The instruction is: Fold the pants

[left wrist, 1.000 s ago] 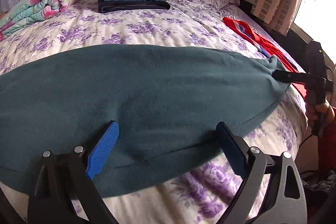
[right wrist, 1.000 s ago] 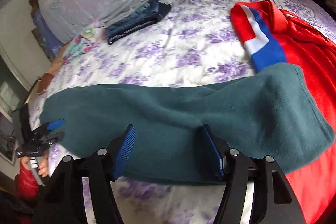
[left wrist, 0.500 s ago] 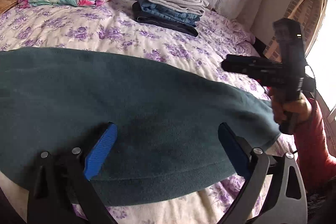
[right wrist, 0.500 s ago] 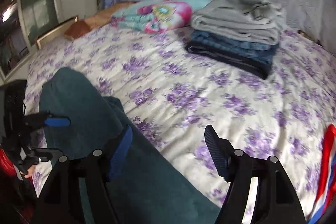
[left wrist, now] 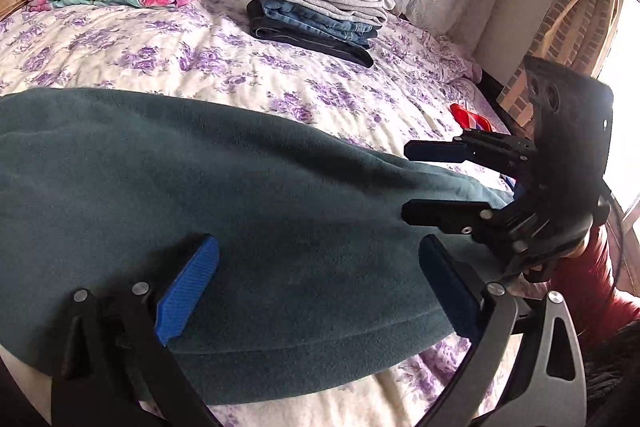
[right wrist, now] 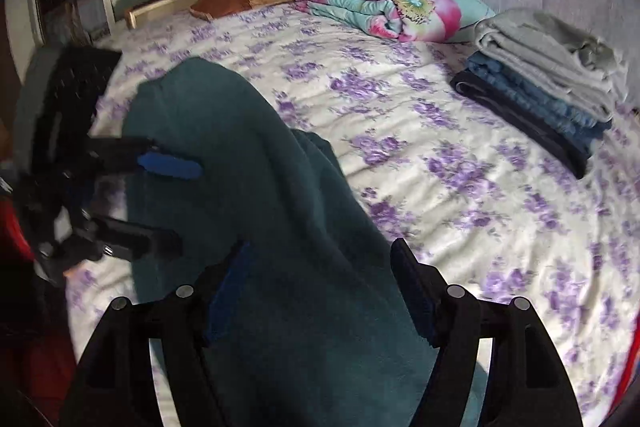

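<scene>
The teal pants (left wrist: 248, 211) lie flat on the bed directly beneath the left gripper (left wrist: 320, 283) and right gripper (right wrist: 320, 291), both spread and empty, so a fold is pending and calls for pinching an end, the folded stack (left wrist: 320, 11) far beyond.
</scene>
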Demonstrator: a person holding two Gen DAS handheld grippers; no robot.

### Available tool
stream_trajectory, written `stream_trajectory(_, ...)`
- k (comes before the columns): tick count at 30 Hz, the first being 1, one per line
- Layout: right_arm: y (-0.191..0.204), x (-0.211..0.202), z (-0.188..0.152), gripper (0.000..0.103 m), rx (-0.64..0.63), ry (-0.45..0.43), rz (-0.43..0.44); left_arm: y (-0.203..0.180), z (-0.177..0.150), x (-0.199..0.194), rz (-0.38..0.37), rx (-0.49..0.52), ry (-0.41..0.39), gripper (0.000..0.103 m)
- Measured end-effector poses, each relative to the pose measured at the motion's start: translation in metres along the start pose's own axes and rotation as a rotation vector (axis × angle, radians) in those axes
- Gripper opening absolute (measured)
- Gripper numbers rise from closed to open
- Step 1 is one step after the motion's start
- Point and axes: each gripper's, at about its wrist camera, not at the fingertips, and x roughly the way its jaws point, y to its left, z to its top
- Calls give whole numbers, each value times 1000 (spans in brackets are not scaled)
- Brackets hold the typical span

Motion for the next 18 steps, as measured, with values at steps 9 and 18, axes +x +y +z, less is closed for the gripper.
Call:
stream_trajectory(9,-36,43,38,75,262,-11,166,0,1,-1,-2,-3,-5,97)
stream_trajectory(18,-1,59,43,77,256,24,348,0,0,-4,-18,-6,-18,97)
